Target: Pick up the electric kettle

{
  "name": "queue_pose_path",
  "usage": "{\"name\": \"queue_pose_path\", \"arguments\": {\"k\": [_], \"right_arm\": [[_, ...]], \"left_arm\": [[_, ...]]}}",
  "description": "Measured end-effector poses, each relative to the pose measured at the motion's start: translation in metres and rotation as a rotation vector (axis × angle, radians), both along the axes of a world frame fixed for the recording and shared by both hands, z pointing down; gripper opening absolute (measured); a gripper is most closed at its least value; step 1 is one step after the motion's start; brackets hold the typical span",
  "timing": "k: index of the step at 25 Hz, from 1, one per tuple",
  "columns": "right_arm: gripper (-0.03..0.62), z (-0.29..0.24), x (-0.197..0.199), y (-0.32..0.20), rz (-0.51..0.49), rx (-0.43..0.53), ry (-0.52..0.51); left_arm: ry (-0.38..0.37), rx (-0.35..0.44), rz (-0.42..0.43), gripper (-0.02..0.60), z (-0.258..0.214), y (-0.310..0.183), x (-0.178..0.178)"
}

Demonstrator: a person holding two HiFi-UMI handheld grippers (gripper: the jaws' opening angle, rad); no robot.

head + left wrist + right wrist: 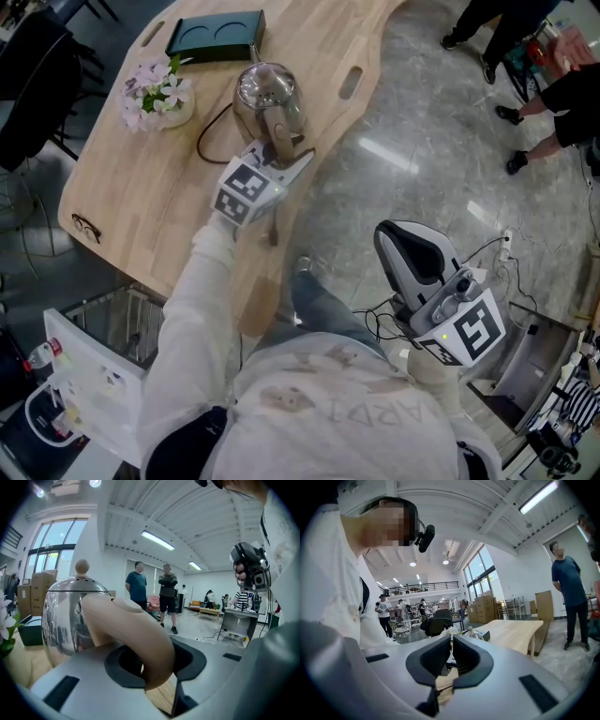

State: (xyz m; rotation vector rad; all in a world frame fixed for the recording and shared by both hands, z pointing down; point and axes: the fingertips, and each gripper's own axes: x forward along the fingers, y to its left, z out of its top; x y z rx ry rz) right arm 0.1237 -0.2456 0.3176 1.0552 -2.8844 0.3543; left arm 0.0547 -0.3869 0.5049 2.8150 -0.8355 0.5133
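Grasp done, lift left — the left hand-held gripper (284,153) at frame centre clamps the handle (140,639) of the kettle (265,89), apparently not yet off the worktop (131,197); right hand-held gripper (451,660), lower right, closed, empty

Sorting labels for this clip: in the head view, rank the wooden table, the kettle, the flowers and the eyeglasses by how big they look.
1. wooden table, by far the largest.
2-3. electric kettle and flowers: about alike, too close to rank.
4. eyeglasses, the smallest.
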Motion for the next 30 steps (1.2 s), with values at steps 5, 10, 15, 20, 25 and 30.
{"name": "queue_pose_path", "arguments": {"k": [5, 10, 15, 20, 25, 30], "right_arm": [[0.026, 0.0, 0.002, 0.002, 0.001, 0.001, 0.004], [0.026, -0.001, 0.005, 0.005, 0.005, 0.005, 0.008], [0.026, -0.004, 0.007, 0.008, 0.008, 0.012, 0.005], [0.026, -0.009, 0.004, 0.016, 0.002, 0.025, 0.004], [0.026, -0.016, -0.002, 0.028, -0.005, 0.045, -0.002], [0.026, -0.024, -0.008, 0.046, -0.008, 0.067, -0.012]], "left_arm": [[0.002, 0.027, -0.013, 0.12, -0.001, -0.002, 0.0], [-0.008, 0.044, -0.009, 0.117, -0.001, -0.001, 0.001], [0.022, 0.04, -0.01, 0.118, -0.01, 0.002, 0.002], [0.019, 0.053, 0.014, 0.118, -0.022, 0.015, 0.005], [0.045, 0.075, 0.022, 0.118, -0.046, 0.028, 0.003], [0.04, 0.094, 0.03, 0.118, -0.063, 0.051, -0.004]]}}
